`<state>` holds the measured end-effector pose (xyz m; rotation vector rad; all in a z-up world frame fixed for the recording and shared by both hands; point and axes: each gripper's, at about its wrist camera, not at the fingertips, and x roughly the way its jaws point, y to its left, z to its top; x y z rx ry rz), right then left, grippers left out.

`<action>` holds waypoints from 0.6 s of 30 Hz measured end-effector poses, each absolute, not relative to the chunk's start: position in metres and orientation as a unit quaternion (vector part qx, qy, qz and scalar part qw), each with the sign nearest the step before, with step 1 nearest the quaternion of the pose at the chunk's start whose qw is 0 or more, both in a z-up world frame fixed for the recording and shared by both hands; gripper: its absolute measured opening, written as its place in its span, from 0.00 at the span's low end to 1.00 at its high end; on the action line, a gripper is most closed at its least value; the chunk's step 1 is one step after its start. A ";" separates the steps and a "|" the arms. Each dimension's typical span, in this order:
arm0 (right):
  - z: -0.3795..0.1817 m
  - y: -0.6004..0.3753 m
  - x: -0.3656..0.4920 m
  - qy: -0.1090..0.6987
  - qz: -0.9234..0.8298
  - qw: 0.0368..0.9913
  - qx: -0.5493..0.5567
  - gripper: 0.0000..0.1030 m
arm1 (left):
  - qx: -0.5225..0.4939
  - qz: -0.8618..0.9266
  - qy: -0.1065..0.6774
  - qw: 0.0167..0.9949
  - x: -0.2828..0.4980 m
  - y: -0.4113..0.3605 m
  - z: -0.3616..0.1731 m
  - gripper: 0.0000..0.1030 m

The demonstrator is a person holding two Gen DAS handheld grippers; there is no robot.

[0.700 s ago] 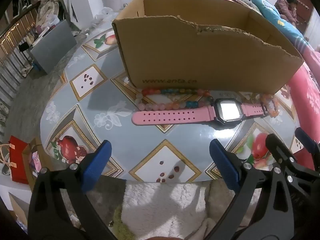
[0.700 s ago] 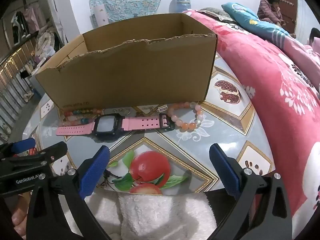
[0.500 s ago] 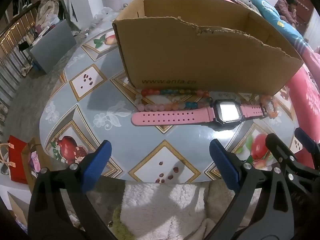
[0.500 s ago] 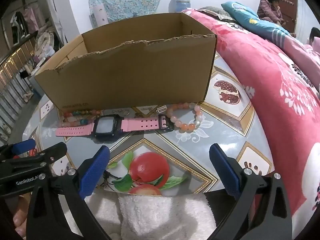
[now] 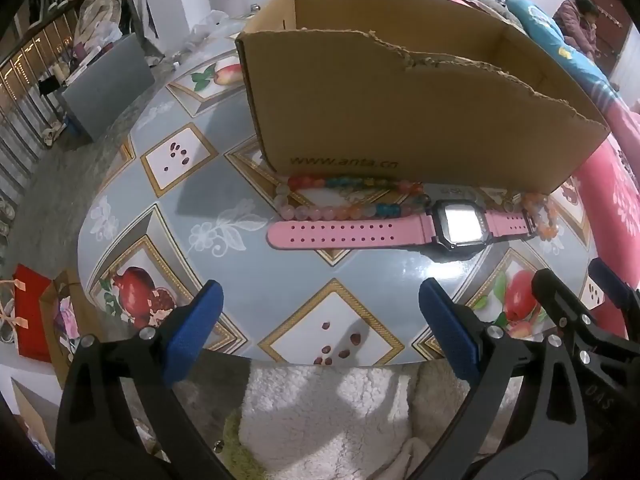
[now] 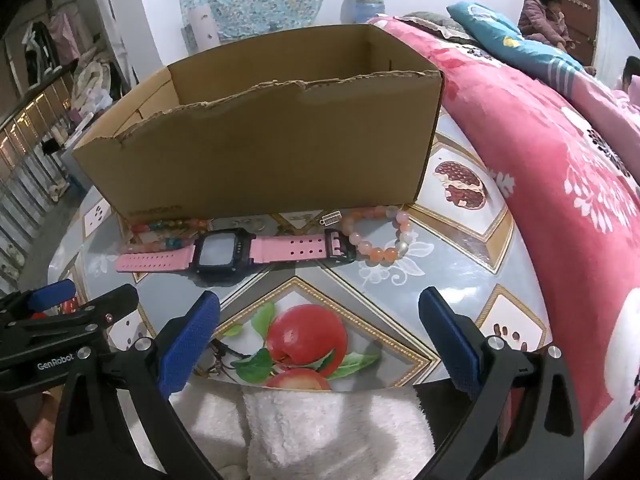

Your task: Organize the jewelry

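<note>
A pink-strapped digital watch point(image 5: 384, 232) point(image 6: 248, 254) lies flat on the table just in front of an open cardboard box point(image 5: 400, 112) point(image 6: 264, 152). A long multicoloured bead string point(image 5: 348, 198) point(image 6: 168, 234) rests between the watch's left strap and the box. A peach bead bracelet point(image 6: 378, 236) point(image 5: 540, 216) sits at the watch's buckle end. My left gripper point(image 5: 320, 332) is open over the near table edge, nothing between its fingers. My right gripper point(image 6: 320, 336) is open too, hovering near the front edge, with the watch and bracelet ahead of it.
The small table point(image 6: 460, 280) has a patterned fruit cloth. A red floral quilt point(image 6: 560, 160) lies close on the right. A white fluffy garment point(image 6: 320, 432) is below the table edge. A person point(image 6: 544, 12) sits far back right. Red bags point(image 5: 32, 316) stand on the floor left.
Both views have shifted very slightly; the objects on the table have not moved and both grippers stay wide.
</note>
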<state>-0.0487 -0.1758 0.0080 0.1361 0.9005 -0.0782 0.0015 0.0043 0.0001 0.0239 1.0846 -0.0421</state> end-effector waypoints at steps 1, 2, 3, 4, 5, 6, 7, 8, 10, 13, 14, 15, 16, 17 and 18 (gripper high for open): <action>0.008 -0.175 -0.049 0.435 -0.037 0.897 0.065 0.94 | 0.011 -0.020 0.516 0.856 0.001 0.005 0.000 0.92; 0.008 -0.175 -0.049 0.435 -0.036 0.898 0.064 0.94 | 0.010 -0.019 0.516 0.856 0.001 0.005 0.000 0.92; 0.009 -0.174 -0.049 0.435 -0.036 0.898 0.064 0.94 | 0.009 -0.019 0.515 0.857 0.000 0.006 0.000 0.92; 0.009 -0.174 -0.049 0.435 -0.035 0.898 0.063 0.94 | 0.009 -0.019 0.515 0.857 0.000 0.007 0.000 0.92; 0.009 -0.173 -0.049 0.435 -0.035 0.898 0.063 0.94 | 0.009 -0.019 0.515 0.857 0.000 0.007 0.000 0.92; 0.009 -0.173 -0.049 0.435 -0.035 0.898 0.063 0.94 | 0.009 -0.019 0.515 0.857 0.000 0.007 0.000 0.92; 0.009 -0.173 -0.049 0.435 -0.035 0.898 0.063 0.94 | 0.008 -0.019 0.515 0.857 0.000 0.007 0.000 0.92; 0.009 -0.173 -0.049 0.435 -0.035 0.898 0.062 0.94 | 0.008 -0.019 0.514 0.858 0.000 0.007 0.000 0.92; 0.009 -0.173 -0.049 0.435 -0.035 0.898 0.063 0.94 | 0.009 -0.019 0.513 0.858 -0.001 0.007 0.001 0.92; 0.009 -0.174 -0.049 0.436 -0.034 0.897 0.063 0.94 | 0.008 -0.018 0.513 0.858 -0.001 0.007 0.001 0.92; 0.009 -0.173 -0.049 0.436 -0.034 0.897 0.063 0.94 | 0.008 -0.019 0.513 0.858 -0.001 0.007 0.001 0.92; 0.009 -0.173 -0.049 0.436 -0.034 0.897 0.062 0.94 | 0.008 -0.019 0.513 0.858 -0.001 0.007 0.001 0.92; 0.009 -0.173 -0.049 0.436 -0.034 0.897 0.062 0.94 | 0.008 -0.019 0.513 0.858 -0.001 0.007 0.001 0.92; 0.009 -0.173 -0.049 0.436 -0.033 0.897 0.061 0.94 | 0.009 -0.019 0.514 0.858 -0.001 0.007 0.001 0.92; 0.010 -0.173 -0.049 0.436 -0.033 0.897 0.061 0.94 | 0.008 -0.019 0.513 0.858 -0.001 0.007 0.001 0.92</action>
